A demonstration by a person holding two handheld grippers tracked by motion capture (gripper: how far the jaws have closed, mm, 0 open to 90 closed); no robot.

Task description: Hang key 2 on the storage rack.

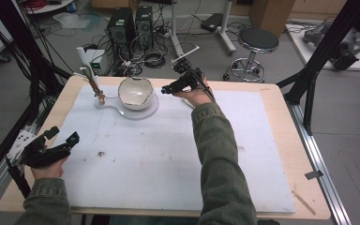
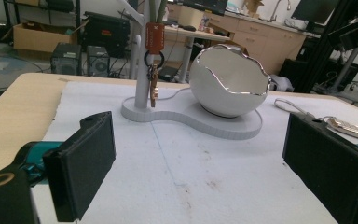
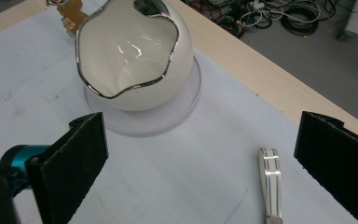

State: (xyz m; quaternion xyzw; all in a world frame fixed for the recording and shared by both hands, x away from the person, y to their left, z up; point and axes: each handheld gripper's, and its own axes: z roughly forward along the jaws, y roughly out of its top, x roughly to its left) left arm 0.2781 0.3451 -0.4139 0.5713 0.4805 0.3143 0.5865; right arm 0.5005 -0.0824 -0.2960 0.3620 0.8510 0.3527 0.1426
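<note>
Your right gripper hangs at the bowl's three o'clock, with the bowl seated on the stand base at the mat's far edge. The post with its hanging keys rises at the bowl's nine o'clock. The clip lies on the mat between your right gripper's jaws; your left gripper sits at the mat's eight o'clock, well apart.

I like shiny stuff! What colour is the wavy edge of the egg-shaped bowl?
Silver, on a white bowl. The right gripper view shows it best.
</note>
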